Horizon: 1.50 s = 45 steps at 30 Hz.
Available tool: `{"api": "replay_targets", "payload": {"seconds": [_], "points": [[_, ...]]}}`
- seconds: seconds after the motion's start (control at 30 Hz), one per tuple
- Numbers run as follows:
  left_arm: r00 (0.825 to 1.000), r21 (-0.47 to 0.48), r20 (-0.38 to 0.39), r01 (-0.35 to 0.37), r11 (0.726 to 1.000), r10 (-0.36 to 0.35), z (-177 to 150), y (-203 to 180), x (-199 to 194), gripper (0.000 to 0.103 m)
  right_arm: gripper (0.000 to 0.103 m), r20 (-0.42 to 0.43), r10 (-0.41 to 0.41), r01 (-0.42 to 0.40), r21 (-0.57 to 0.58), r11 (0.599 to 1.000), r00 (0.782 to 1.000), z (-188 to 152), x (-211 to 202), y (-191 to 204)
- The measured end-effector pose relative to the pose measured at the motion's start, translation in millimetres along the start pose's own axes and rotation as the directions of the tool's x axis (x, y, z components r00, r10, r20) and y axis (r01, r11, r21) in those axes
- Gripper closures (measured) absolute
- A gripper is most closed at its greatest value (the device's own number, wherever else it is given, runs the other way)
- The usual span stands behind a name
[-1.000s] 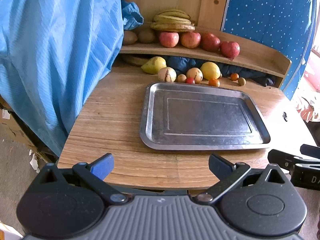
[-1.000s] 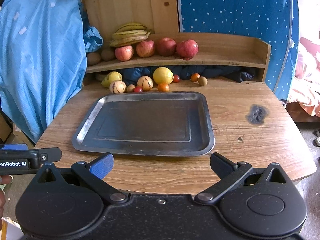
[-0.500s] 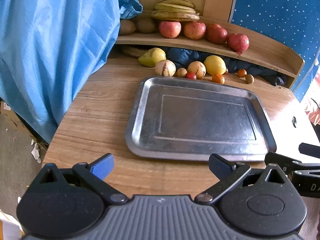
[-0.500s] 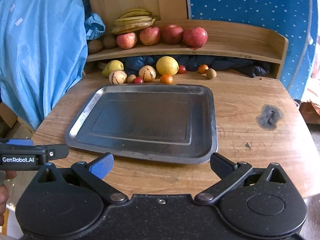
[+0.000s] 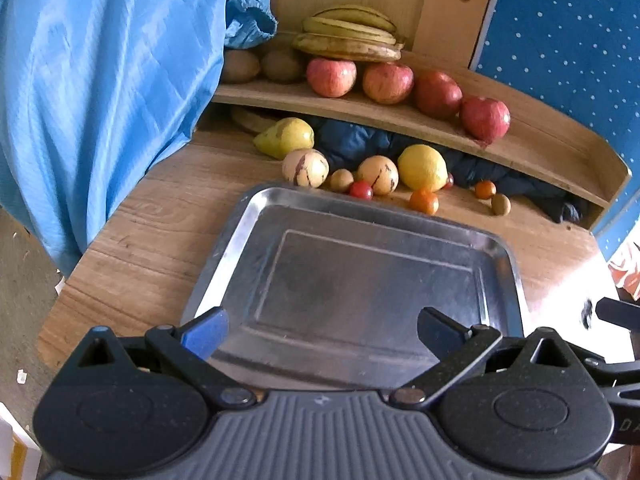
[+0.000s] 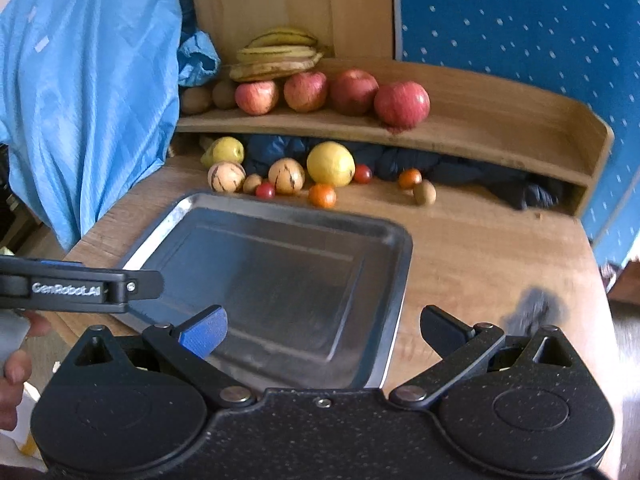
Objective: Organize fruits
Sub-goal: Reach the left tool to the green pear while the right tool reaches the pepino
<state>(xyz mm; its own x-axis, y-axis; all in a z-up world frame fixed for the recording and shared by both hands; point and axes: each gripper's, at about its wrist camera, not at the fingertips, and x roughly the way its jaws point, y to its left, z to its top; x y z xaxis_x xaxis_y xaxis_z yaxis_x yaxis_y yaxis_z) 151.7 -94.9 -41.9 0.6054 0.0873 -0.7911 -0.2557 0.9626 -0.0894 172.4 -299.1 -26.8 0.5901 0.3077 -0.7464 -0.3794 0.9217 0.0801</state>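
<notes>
An empty metal tray [image 5: 248, 248] [image 6: 400, 264] lies on the wooden table. Behind it sit loose fruits: a yellow lemon [image 5: 422, 167] [image 6: 330, 163], a pear [image 5: 286, 137] [image 6: 224, 151], two striped melons [image 5: 305, 168] [image 6: 226, 176], small tomatoes and oranges [image 5: 423, 201] [image 6: 322, 195]. On the shelf are several red apples [image 5: 485, 117] [image 6: 401, 103], bananas [image 5: 348, 38] [image 6: 278, 54] and kiwis [image 5: 240, 66]. My left gripper [image 5: 322, 330] is open and empty over the tray's near edge. My right gripper [image 6: 323, 330] is open and empty over the tray's near right corner.
A blue cloth [image 5: 100, 80] [image 6: 80, 80] hangs at the table's left edge. A blue dotted panel [image 6: 520, 20] stands at the back right. Dark cloth [image 5: 352, 144] lies under the shelf [image 6: 500, 136]. A dark burn mark [image 6: 532, 312] is on the table right of the tray.
Both grippers have moved forward over the table towards the tray and fruits, which look larger and nearer. Both stay open and empty.
</notes>
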Motion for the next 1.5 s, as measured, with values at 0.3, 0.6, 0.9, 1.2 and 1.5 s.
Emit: {"api": "replay_targets", "payload": {"seconds": [0.3, 0.6, 0.9, 1.2, 1.5], "points": [[0.998, -0.018, -0.017, -0.063, 0.998, 0.062, 25.3, 14.8, 11.6, 0.001, 0.001, 0.017, 0.049, -0.049, -0.008, 0.999, 0.999, 18.3, 15.0, -9.9], [0.998, 0.049, -0.049, -0.045, 0.998, 0.047, 68.5, 50.5, 43.5, 0.001, 0.000, 0.005, 0.053, -0.053, 0.012, 0.999, 0.999, 28.3, 38.2, 20.3], [0.998, 0.147, -0.063, -0.013, 0.989, 0.022, 113.4, 80.9, 77.7, 0.001, 0.000, 0.001, -0.007, 0.007, 0.072, 0.997, 1.000, 48.6, 74.6, 58.2], [0.996, 0.201, -0.080, 0.055, 0.978, -0.039, 150.3, 97.2, 117.1, 0.001, 0.000, 0.000, -0.045, 0.045, 0.071, 0.996, 0.999, 75.3, 120.6, 95.9], [0.986, 0.213, -0.123, 0.140, 0.967, -0.116, 178.1, 94.2, 161.9, 0.001, 0.001, -0.003, -0.037, 0.036, -0.024, 0.999, 0.999, 106.0, 159.1, 118.1]]}}
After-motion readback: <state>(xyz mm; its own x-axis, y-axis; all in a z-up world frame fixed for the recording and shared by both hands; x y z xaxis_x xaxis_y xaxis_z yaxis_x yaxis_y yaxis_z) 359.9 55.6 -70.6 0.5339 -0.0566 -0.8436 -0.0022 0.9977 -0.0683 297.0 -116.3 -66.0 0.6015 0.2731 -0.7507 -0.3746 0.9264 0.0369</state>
